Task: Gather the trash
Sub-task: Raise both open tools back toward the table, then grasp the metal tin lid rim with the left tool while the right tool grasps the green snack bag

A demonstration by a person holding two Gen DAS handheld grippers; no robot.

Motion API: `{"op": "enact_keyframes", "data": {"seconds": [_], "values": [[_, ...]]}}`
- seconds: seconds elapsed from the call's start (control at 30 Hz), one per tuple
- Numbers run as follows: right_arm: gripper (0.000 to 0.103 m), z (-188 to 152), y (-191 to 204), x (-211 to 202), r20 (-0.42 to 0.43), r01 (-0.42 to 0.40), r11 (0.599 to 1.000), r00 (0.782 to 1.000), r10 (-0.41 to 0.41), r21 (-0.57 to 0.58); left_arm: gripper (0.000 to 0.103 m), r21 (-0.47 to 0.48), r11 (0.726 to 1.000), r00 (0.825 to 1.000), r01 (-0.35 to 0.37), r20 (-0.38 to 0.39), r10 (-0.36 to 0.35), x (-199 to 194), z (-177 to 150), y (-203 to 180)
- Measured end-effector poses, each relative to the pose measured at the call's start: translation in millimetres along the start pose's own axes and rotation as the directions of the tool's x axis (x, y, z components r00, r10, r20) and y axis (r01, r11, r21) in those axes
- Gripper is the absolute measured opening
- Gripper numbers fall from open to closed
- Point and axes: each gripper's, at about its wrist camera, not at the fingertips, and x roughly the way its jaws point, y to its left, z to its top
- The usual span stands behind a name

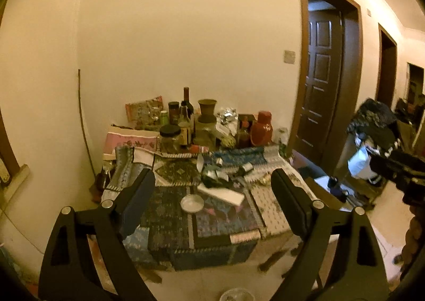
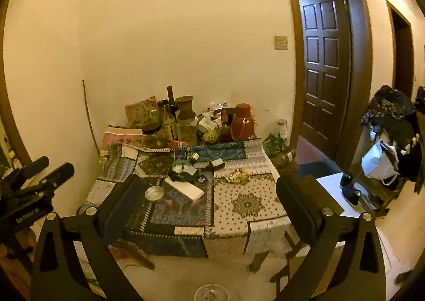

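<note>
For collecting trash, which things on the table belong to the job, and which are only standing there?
Likely trash:
- crumpled gold wrapper
- dark crumpled heap
- white flat box, maybe

Just standing there:
- red flask
- wine bottle
- brown vase
- black-lidded jar

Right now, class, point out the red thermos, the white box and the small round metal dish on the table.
red thermos [image 2: 241,123], right wrist view, middle of its body.
white box [image 2: 184,188], right wrist view, its top face.
round metal dish [image 1: 192,203], left wrist view, its centre.
</note>
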Motion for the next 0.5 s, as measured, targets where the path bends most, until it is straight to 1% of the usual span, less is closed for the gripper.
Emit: {"op": "enact_keyframes", "data": {"seconds": [0.1, 0.13, 0.23, 0.37, 0.43, 0.5], "values": [[0.1, 10.6, -11.2, 24.0, -0.032, 0.003, 1.0, 0.999, -0.003, -0.024, 0.093, -0.018, 1.0, 1.0, -0.014, -0.009, 0.014, 25.1, 9.4, -4.2], [0.1, 13.0, -13.1, 28.2, -0.039, 0.004, 1.0, 0.999, -0.005, -0.029, 0.096, -0.024, 0.999, 0.999, -0.027, -0.019, 0.026, 36.4, 13.5, -5.9], [0.1, 24.5, -27.3, 53.0, -0.071, -0.014, 0.999, 0.997, 0.01, -0.046, 0.096, -0.043, 0.997, 0.998, -0.061, -0.037, 0.059, 64.3, 22.4, -9.5], [0.1, 36.3, -47.6, 85.8, -0.103, -0.04, 0.998, 0.994, 0.034, -0.055, 0.098, -0.1, 0.99, 0.993, -0.096, -0.08, 0.088, 101.6, 28.9, -6.4], [0.1, 39.8, -55.9, 101.9, -0.119, -0.044, 0.997, 0.992, 0.036, -0.062, 0.099, -0.139, 0.983, 0.989, -0.12, -0.107, 0.106, 121.5, 29.7, -0.8], [0.1, 41.6, -61.8, 119.7, -0.138, -0.044, 0.996, 0.99, 0.033, -0.076, 0.099, -0.151, 0.977, 0.983, -0.153, -0.128, 0.134, 136.4, 28.1, 4.6]]}}
